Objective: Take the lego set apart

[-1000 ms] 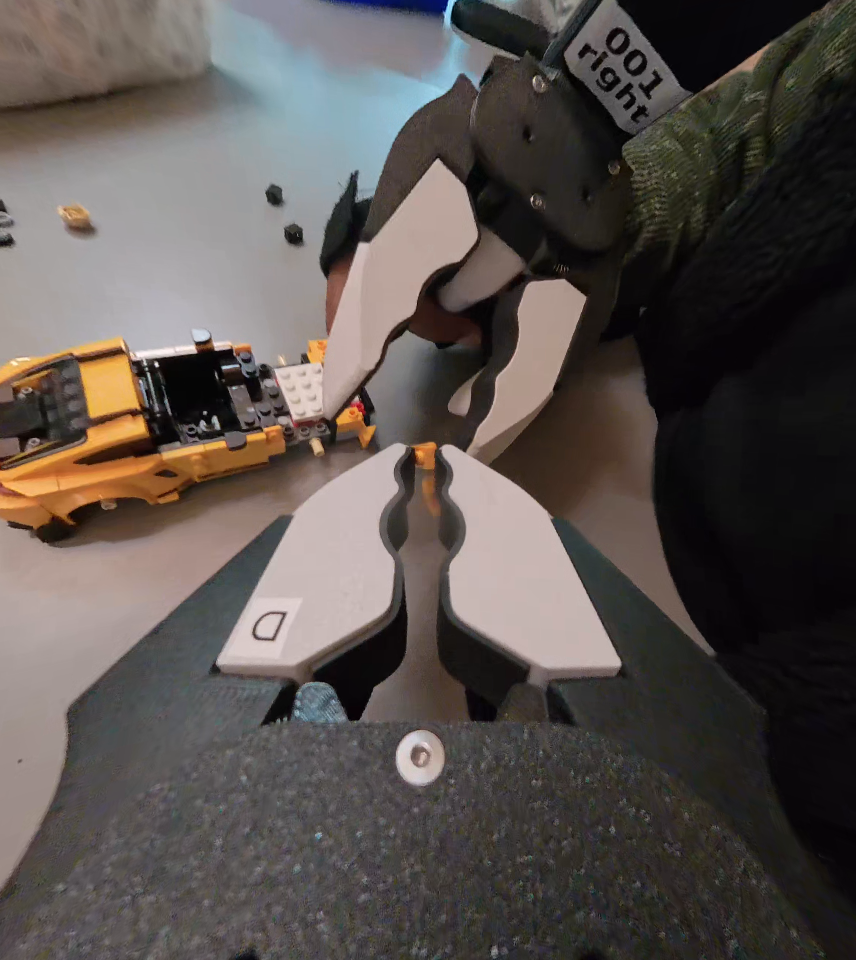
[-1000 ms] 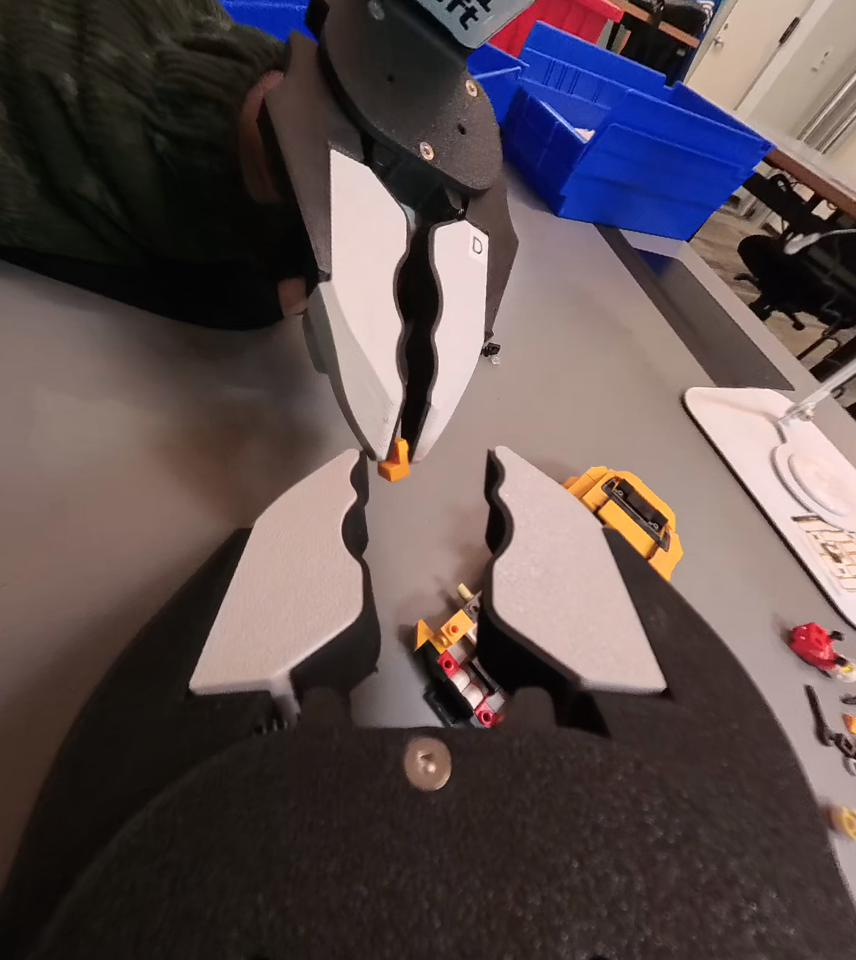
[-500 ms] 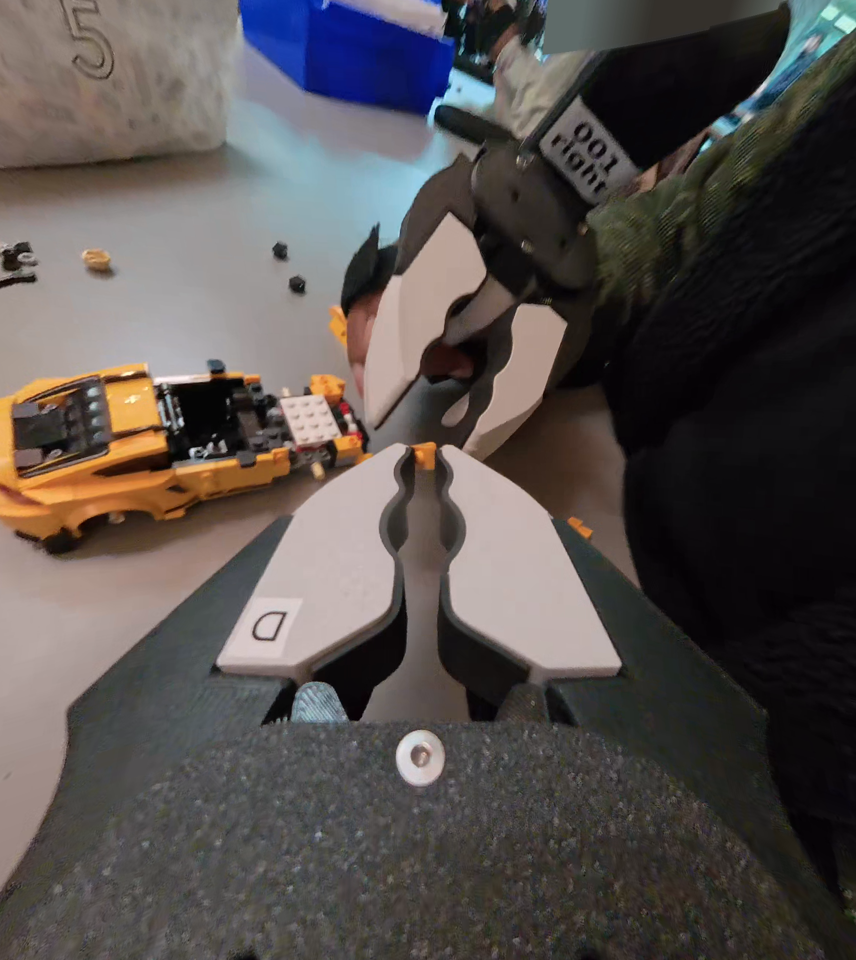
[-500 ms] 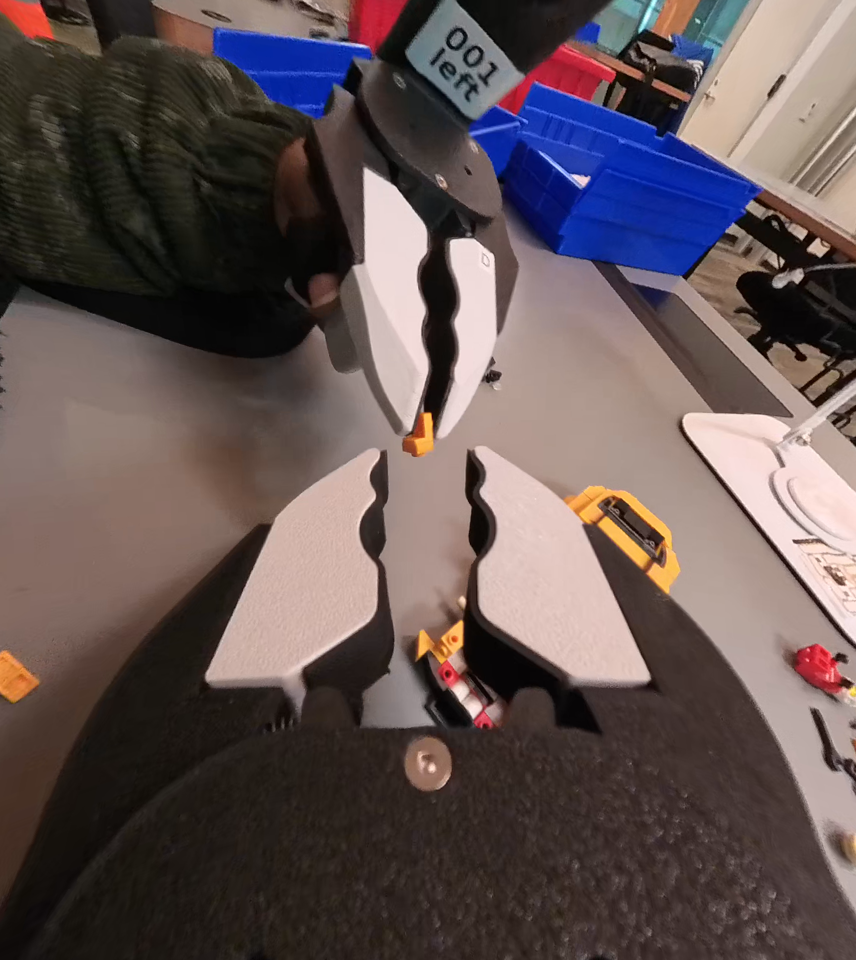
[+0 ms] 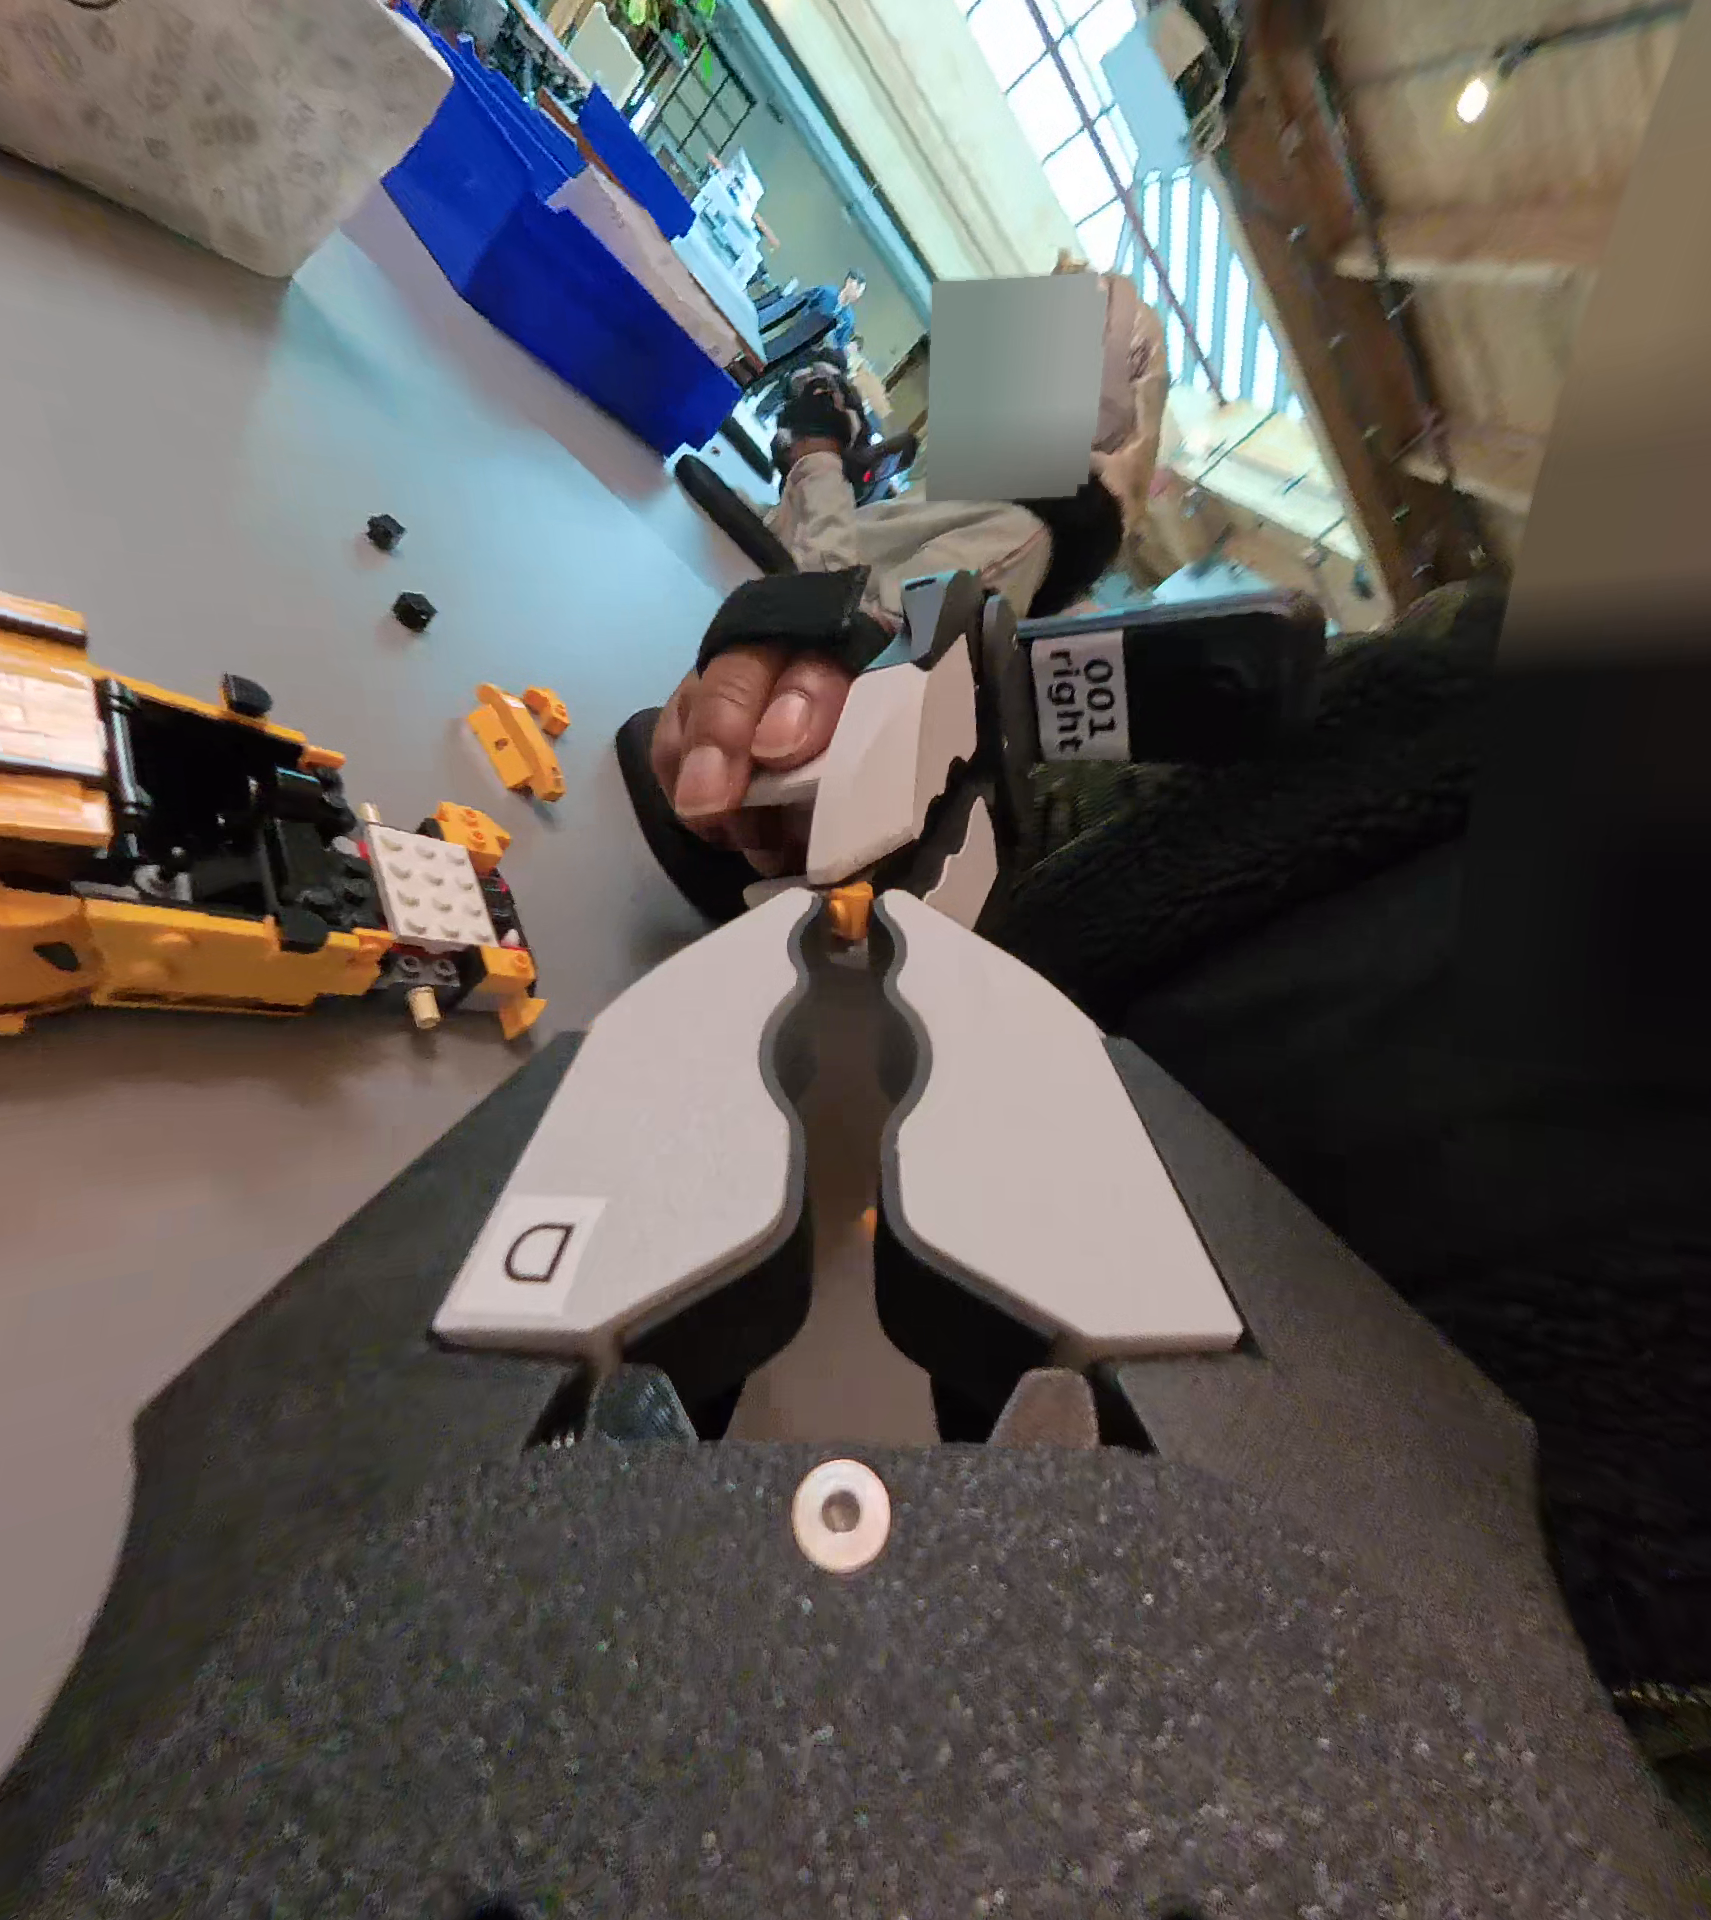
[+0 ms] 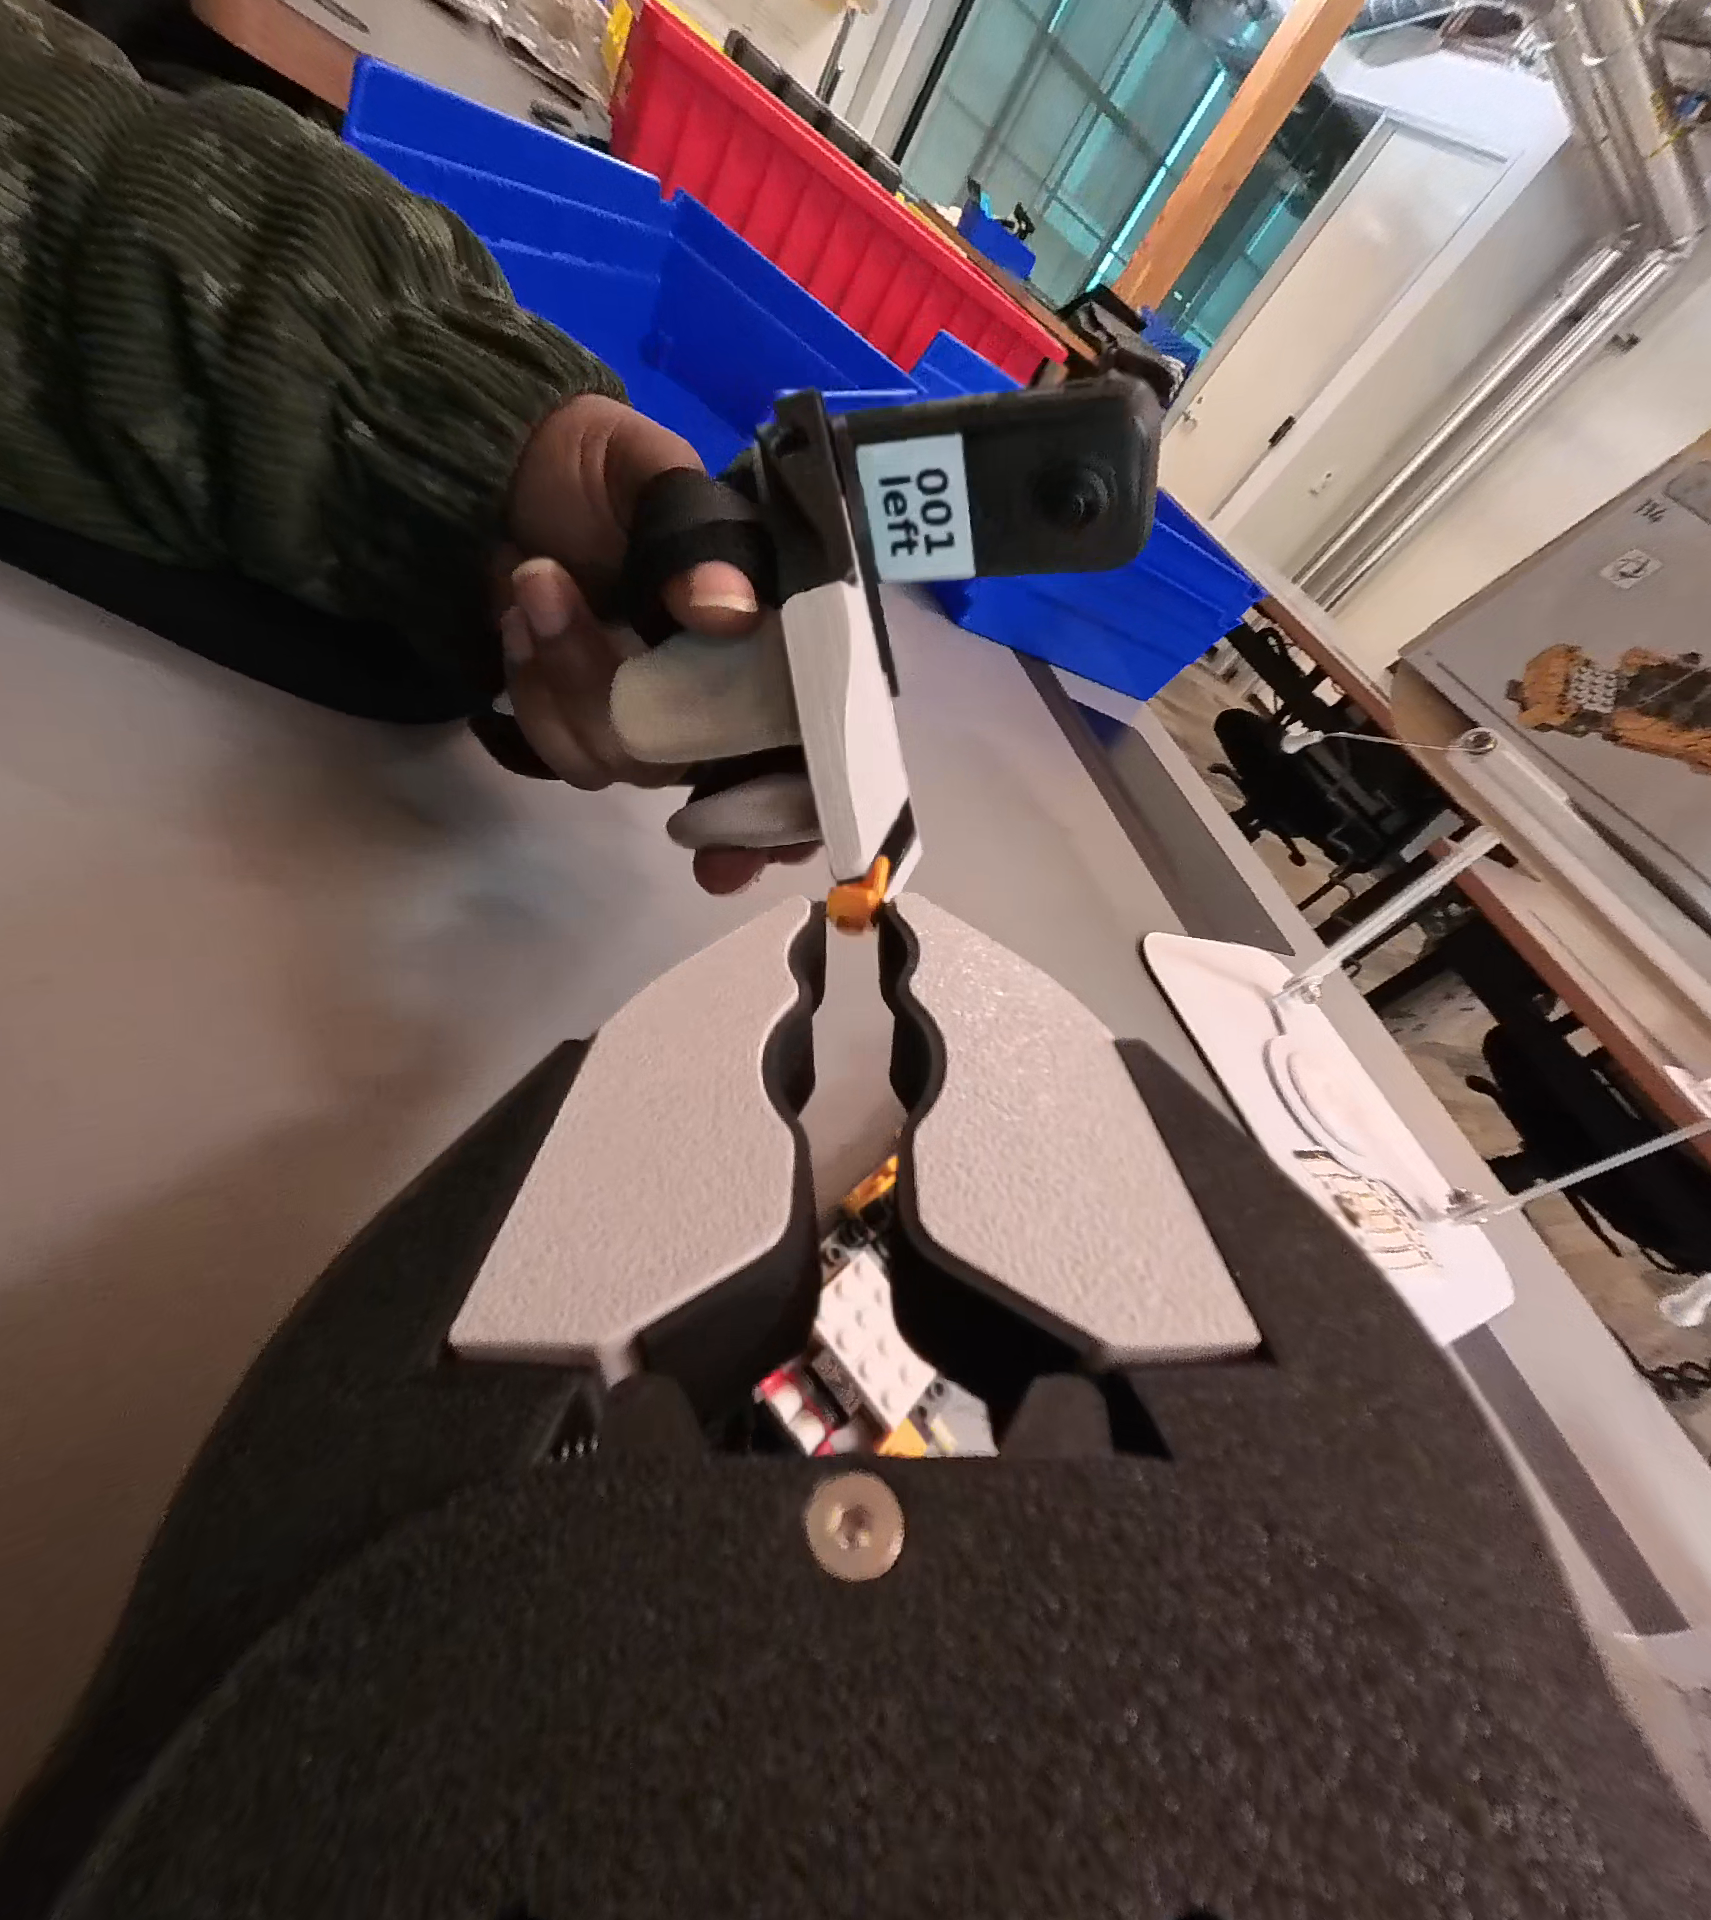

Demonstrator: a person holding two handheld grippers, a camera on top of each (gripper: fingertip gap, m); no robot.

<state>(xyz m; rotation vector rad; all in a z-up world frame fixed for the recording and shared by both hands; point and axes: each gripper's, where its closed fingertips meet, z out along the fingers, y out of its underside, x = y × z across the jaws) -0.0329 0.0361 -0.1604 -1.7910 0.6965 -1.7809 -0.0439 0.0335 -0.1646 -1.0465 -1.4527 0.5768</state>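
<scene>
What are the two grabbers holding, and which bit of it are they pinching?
Both pinch one tiny orange lego piece. The left gripper grips one end, the right gripper the opposite end, tips meeting above the table.

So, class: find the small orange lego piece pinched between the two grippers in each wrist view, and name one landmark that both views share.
Left wrist view: small orange lego piece, centre, at the left gripper tips.
Right wrist view: same piece, centre, between the right gripper tips.
Shared landmark: yellow lego car.
</scene>
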